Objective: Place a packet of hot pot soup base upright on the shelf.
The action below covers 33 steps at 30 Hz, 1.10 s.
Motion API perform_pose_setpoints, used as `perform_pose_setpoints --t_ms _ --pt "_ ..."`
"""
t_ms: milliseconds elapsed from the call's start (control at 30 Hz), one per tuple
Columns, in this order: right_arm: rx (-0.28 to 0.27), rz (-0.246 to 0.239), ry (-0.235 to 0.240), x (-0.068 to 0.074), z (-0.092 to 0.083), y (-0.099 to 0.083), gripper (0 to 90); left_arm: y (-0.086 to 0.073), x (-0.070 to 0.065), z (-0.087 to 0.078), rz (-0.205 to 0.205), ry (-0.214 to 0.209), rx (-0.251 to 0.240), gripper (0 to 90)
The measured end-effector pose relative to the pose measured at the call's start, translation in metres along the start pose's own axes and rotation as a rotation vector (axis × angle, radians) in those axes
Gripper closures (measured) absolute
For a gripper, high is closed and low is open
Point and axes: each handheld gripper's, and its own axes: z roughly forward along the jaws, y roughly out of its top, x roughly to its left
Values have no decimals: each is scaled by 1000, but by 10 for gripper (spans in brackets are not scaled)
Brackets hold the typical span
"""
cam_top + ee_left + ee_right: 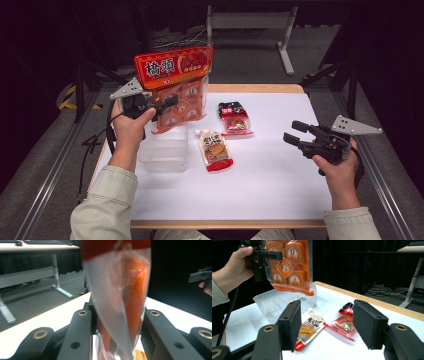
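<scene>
We see the left gripper (167,104) raised above the left side of the white table (280,175), its jaws clamped on a large orange snack bag (177,85) that hangs upright in the air. In the left gripper view the bag's clear plastic and orange contents (125,295) are pinched between the two black jaws. The bag's lower edge hangs just over a clear plastic tray (165,150), which rests on the table below it; from the right gripper view the bag (289,265) is seen lifted clear of the tray (274,302).

The right gripper (295,135) is held level over the right side of the table, jaws apart and with nothing between them.

Two smaller items lie flat on the table between the grippers: a spouted pouch (215,150) just beside the tray, and a small red packet (234,119) behind it. Both appear between the right gripper's jaws in its own view, the pouch (310,327) nearer than the packet (343,325).
</scene>
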Motion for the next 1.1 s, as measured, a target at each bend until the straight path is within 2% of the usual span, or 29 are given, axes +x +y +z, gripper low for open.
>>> perform_pose_setpoints --t_ms 167,233,333,467,600,933,1100 --pt "4 2 1 0 0 -1 413 -5 11 -5 -13 31 -27 709" --pt "5 5 4 -1 0 -1 413 -8 15 -6 -18 59 -44 709" --pt "8 18 10 -1 1 -2 416 -13 18 -6 -25 91 -45 709" --pt "13 20 10 -1 2 -3 416 -22 22 -6 -39 97 -53 709" --pt "19 25 20 -1 5 -5 416 -27 24 -6 -48 127 -58 709" --pt "33 33 30 0 8 -7 416 -41 31 -5 -92 124 -65 709" --pt "34 31 34 0 9 -7 415 -40 32 -7 -86 136 -67 709"
